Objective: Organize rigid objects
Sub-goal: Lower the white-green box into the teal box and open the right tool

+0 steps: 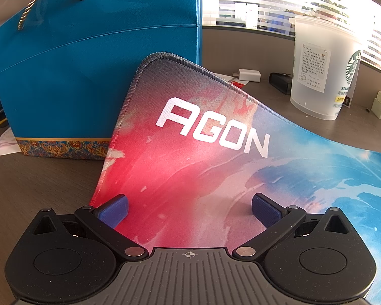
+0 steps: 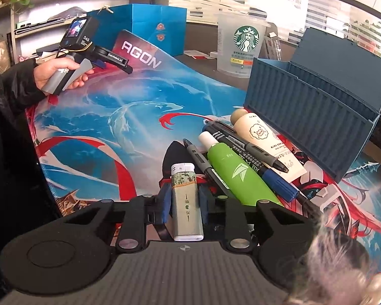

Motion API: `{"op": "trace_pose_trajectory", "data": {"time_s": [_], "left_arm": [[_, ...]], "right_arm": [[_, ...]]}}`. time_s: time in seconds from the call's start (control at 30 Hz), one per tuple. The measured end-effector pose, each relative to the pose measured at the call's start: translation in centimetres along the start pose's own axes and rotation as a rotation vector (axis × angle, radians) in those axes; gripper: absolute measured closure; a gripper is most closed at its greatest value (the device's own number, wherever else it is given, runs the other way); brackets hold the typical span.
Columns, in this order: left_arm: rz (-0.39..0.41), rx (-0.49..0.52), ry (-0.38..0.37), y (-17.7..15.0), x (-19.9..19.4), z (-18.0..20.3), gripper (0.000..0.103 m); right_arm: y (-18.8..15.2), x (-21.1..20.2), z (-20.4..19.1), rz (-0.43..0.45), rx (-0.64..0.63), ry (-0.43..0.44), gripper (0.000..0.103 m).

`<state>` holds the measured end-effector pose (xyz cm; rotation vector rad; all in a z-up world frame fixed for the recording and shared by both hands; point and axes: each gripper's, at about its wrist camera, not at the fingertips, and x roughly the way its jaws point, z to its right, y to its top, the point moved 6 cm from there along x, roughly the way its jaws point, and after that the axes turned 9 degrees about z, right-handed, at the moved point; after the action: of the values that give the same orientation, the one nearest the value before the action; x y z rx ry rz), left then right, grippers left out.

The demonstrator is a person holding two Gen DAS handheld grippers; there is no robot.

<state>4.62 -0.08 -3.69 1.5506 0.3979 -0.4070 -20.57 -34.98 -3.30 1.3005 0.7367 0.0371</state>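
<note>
My right gripper (image 2: 184, 198) is shut on a white and green lighter (image 2: 186, 203), which stands lengthwise between the blue pads above the mat. To its right lies a pile: a green tube (image 2: 238, 175), a cream tube (image 2: 264, 139), a black marker with a blue cap (image 2: 254, 155) and a thin grey pen (image 2: 203, 162). A blue container-shaped organizer box (image 2: 315, 111) stands open behind them. My left gripper (image 1: 189, 211) is open and empty over the red corner of the AGON mouse mat (image 1: 203, 152); it also shows in the right wrist view (image 2: 125, 67), held in a hand.
A blue gift bag (image 1: 89, 63) props up the mat's far corner. A clear Starbucks cup (image 1: 322, 68) stands on the desk behind the mat, also in the right wrist view (image 2: 241, 43). A white charger (image 1: 249, 74) and a black object (image 1: 280, 82) lie beside it.
</note>
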Motion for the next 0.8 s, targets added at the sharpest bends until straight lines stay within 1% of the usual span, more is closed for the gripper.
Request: {"op": "trace_pose_trajectory", "data": {"time_s": [0.03, 0.53, 0.8], "left_arm": [[0.000, 0.000, 0.000, 0.0, 0.0, 0.0, 0.000], [0.000, 0.000, 0.000, 0.0, 0.0, 0.0, 0.000], [0.000, 0.000, -0.001, 0.0, 0.0, 0.0, 0.000]], "right_arm": [[0.1, 0.0, 0.0, 0.000, -0.005, -0.001, 0.081], [2.2, 0.1, 0.0, 0.005, -0.050, 0.016, 0.081], [3.9, 0.3, 1.0, 0.007, -0.097, 0.014, 0.082]]}}
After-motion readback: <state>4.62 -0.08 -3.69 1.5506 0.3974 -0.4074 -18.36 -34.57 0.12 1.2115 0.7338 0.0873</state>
